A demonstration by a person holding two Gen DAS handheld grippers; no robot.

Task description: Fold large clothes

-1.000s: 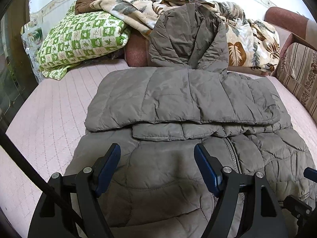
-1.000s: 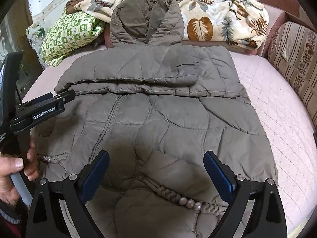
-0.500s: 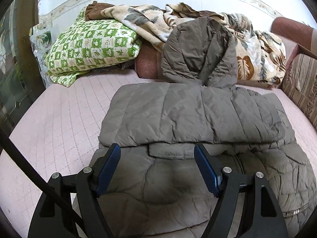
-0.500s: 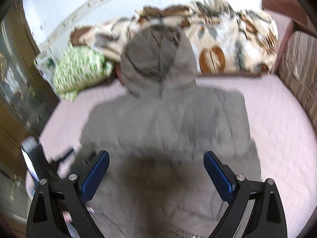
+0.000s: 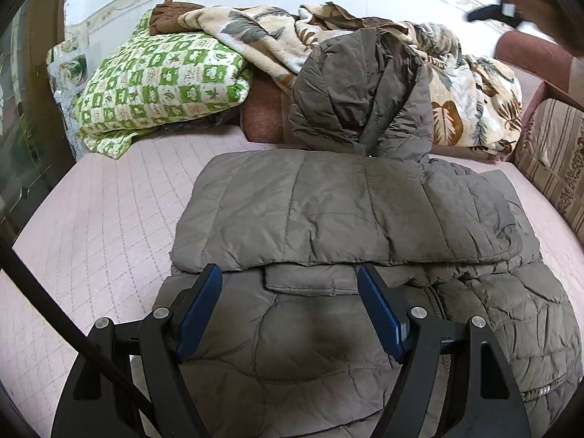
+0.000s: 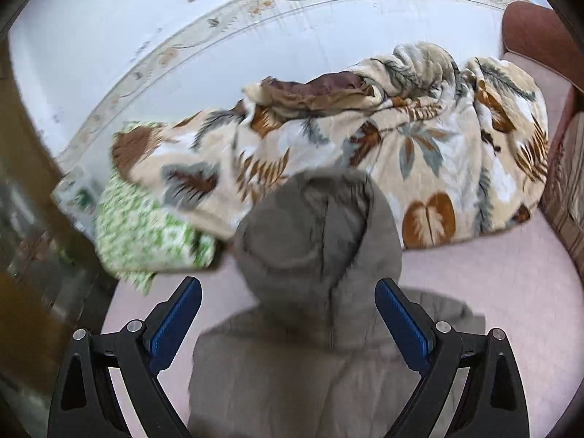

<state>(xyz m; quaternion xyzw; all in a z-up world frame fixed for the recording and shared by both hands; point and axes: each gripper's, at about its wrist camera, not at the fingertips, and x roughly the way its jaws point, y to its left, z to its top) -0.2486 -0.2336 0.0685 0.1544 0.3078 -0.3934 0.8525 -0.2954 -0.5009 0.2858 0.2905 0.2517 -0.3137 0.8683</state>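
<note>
Both of your tools stand wide with nothing between the blue pads. Your left hand-held gripper (image 5: 288, 310) hangs over the near part of the grey-brown padded coat (image 5: 328, 219), which lies spread on the pink quilted bed (image 5: 102, 219). Your right hand-held gripper (image 6: 288, 321) hangs further up, with its jaws to either side of the hood (image 6: 317, 233).

The coat is puffy and stitched: straight channels on the sleeve (image 5: 346, 215) that is folded across the chest, curved wavy seams on the body nearer you. A second cuff edge peeks out from under the folded sleeve. The hood is propped up against the bedding at the far end of the bed.

Your left view alone shows the folded sleeve, the lower body and a zip line running down the right side of the coat; it also catches a blurred dark part of the other tool at the top right. Your right view, somewhat blurred, shows only the hood and shoulders, from above.

Beyond the hood a fleecy cream blanket with brown and grey leaves (image 6: 419, 146) is heaped against the white wall. To its left lies a green-and-white checked quilt (image 5: 160, 87). A striped cushion (image 5: 554, 160) stands at the right edge.
</note>
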